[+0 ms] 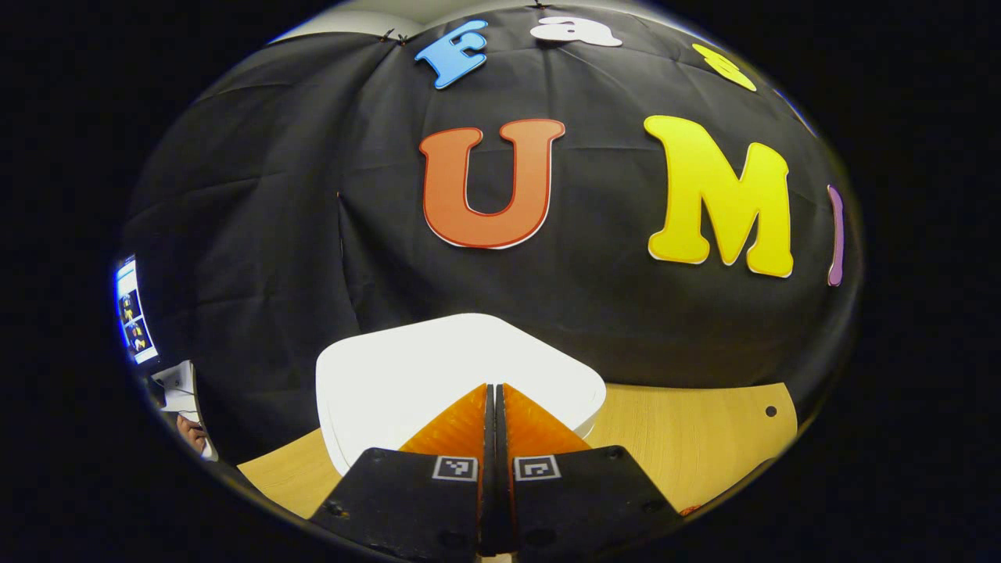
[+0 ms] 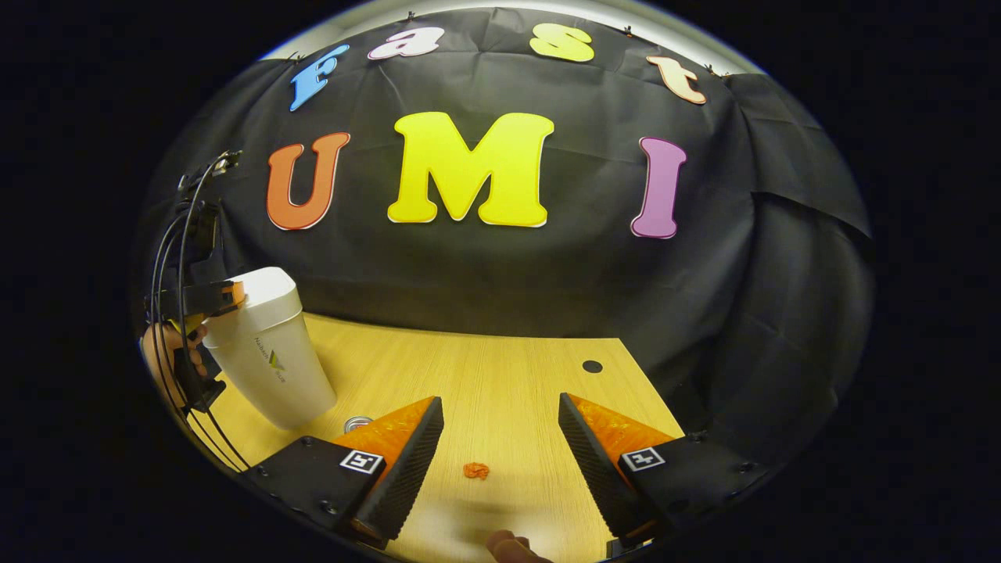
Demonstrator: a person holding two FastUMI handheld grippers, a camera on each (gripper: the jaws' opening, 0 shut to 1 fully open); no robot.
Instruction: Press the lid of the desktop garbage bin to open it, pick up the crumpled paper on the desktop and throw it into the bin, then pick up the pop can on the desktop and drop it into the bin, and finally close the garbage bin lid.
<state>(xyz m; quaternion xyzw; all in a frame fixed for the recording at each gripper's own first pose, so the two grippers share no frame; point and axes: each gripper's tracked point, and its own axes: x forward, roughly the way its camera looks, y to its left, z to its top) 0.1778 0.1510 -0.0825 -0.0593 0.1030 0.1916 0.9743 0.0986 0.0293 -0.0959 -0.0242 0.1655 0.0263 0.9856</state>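
Observation:
The white desktop bin (image 2: 270, 367) stands at the left of the wooden table, its lid (image 1: 438, 367) down. My left gripper (image 1: 495, 389) is shut with nothing between its fingers, its tips over the near part of the lid; I cannot tell whether they touch it. In the right gripper view that left gripper (image 2: 209, 300) sits at the bin's top edge, held by a hand (image 2: 160, 344). My right gripper (image 2: 499, 418) hangs open above the table. A small orange crumpled paper (image 2: 475, 470) lies on the table between its fingers. The pop can (image 2: 357, 423) peeks out behind the left finger, mostly hidden.
The light wooden table (image 2: 500, 375) runs back to the black cloth wall and has a small round hole (image 2: 592, 366) at its far right. A lit screen (image 1: 134, 311) stands off the table's left side. Cables (image 2: 176, 234) trail up from the left gripper.

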